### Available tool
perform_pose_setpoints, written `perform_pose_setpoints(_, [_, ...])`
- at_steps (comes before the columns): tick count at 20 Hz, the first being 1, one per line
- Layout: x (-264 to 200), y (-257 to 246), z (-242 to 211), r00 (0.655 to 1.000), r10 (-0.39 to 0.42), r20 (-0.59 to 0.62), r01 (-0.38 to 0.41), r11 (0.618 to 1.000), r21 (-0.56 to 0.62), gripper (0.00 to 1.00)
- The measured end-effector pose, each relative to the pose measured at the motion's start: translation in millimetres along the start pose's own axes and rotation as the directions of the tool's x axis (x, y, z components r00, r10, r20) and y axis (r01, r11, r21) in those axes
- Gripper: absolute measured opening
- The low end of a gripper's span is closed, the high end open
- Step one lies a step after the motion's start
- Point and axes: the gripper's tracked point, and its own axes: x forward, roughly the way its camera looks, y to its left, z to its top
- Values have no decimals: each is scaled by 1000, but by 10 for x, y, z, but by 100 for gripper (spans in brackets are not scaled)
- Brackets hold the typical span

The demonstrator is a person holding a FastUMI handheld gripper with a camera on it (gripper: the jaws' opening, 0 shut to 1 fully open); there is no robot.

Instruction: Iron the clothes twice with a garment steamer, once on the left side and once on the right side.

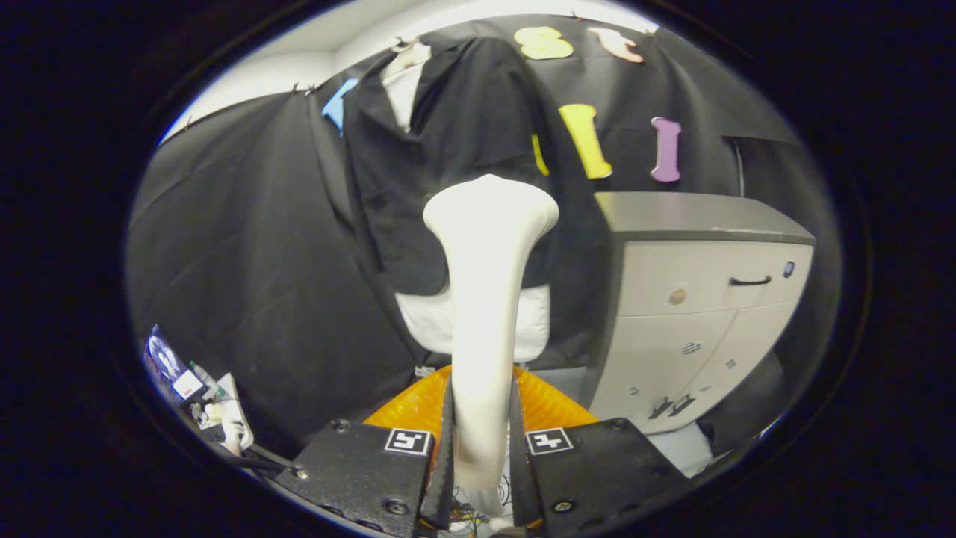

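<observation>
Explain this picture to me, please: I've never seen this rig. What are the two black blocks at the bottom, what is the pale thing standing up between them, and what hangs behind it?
The camera rides on a hand-held gripper and looks forward along its two fingers; the black blocks are its body. The fingers are shut on the garment steamer, the pale handle with a wide head rising between them. Just beyond the head hangs a black jacket on a white dress form, against the booth's black cloth wall. Beside it stands a white cabinet with drawers. An orange object lies just beyond the fingers; I cannot tell what it is.
</observation>
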Motion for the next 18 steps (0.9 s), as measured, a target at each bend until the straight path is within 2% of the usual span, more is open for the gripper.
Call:
perform_pose_setpoints(9, [-1138, -1463, 95, 990, -120, 79, 116, 992, 51, 33])
perform_pose_setpoints(15, [-1615, -2115, -45, 983, -171, 69, 166, 983, 72, 33])
perform_pose_setpoints(18, [-1757, -2297, -148, 984, -172, 52, 167, 983, 81, 33])
